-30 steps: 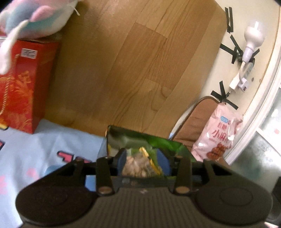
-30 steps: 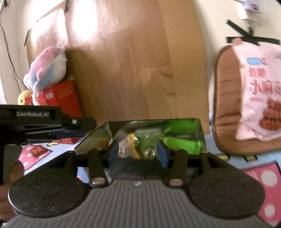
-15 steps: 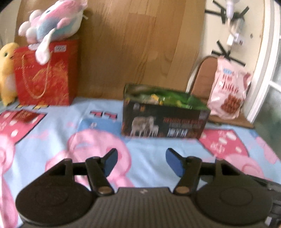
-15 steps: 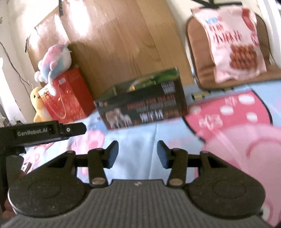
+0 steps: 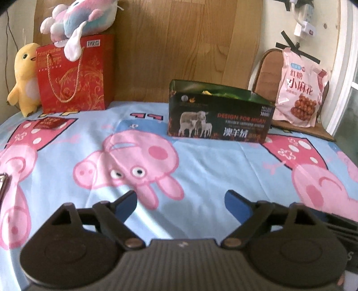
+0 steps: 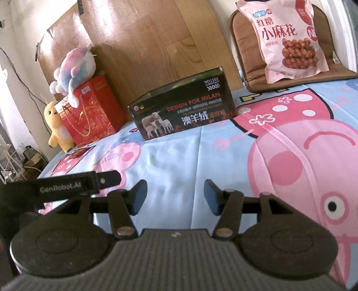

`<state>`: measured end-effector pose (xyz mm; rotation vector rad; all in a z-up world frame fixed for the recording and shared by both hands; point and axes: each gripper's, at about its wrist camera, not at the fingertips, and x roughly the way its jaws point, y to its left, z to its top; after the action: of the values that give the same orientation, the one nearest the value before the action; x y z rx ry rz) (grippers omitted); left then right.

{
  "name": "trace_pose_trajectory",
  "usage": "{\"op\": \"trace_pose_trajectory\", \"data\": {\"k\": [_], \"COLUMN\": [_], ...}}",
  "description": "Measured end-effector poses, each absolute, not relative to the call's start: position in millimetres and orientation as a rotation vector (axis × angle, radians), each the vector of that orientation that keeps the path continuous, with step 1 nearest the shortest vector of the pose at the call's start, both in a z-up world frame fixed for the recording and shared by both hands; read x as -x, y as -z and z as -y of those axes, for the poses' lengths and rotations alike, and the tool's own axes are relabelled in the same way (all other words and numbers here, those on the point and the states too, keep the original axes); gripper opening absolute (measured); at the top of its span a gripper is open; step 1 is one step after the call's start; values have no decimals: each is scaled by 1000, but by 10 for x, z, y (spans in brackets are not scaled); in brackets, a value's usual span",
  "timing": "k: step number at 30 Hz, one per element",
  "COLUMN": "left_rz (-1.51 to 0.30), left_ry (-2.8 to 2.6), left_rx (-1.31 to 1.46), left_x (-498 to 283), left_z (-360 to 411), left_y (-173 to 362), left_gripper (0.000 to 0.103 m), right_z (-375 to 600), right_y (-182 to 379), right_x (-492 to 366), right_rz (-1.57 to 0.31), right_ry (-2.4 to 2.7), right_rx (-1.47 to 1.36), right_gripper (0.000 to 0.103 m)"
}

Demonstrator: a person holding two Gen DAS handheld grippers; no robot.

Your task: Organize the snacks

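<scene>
A dark open-topped box [image 5: 218, 122] [image 6: 183, 113] with sheep printed on its side stands at the back of the cartoon-print tablecloth [image 5: 201, 161]; a bit of yellow and green snack wrapping shows over its rim. My left gripper [image 5: 181, 202] hovers well in front of it over the cloth, its jaws opening, nothing between them. My right gripper [image 6: 175, 197] is also back from the box, jaws opening and empty. The left gripper's black body [image 6: 60, 187] shows at the left of the right wrist view.
A pink snack bag [image 5: 301, 88] [image 6: 288, 38] leans on a brown chair cushion [image 6: 243, 42] at the back right. A red gift bag [image 5: 73, 73] with a pastel plush [image 5: 78, 20] on top and a yellow plush duck [image 5: 24, 78] stand at the back left. A wooden board [image 5: 185, 44] backs the table.
Both grippers pulled back and away from inside the box, where they hung over the snacks. Both sets of jaws widened, the left much more. The box now stands far ahead.
</scene>
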<state>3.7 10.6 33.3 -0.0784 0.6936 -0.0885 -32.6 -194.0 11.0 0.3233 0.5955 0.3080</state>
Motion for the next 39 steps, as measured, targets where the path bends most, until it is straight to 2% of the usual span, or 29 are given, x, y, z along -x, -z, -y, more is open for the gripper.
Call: {"op": "trace_pose_trajectory", "data": {"k": [4, 9, 39], "left_rz": [-701, -697, -612], "left_ry": [82, 57, 1], "left_rx": [76, 80, 20], "left_x": [-6, 6, 111], "left_z": [-96, -116, -129], "left_y": [-314, -326, -384], "left_gripper": [91, 103, 103], "right_z": [1926, 1945, 1978], "right_y": [-91, -105, -59], "right_x": [357, 386, 393], "right_rz": [-601, -588, -601], "right_ry": [-308, -300, -271], "right_rx": [-324, -329, -361], "right_gripper": [59, 60, 66]}}
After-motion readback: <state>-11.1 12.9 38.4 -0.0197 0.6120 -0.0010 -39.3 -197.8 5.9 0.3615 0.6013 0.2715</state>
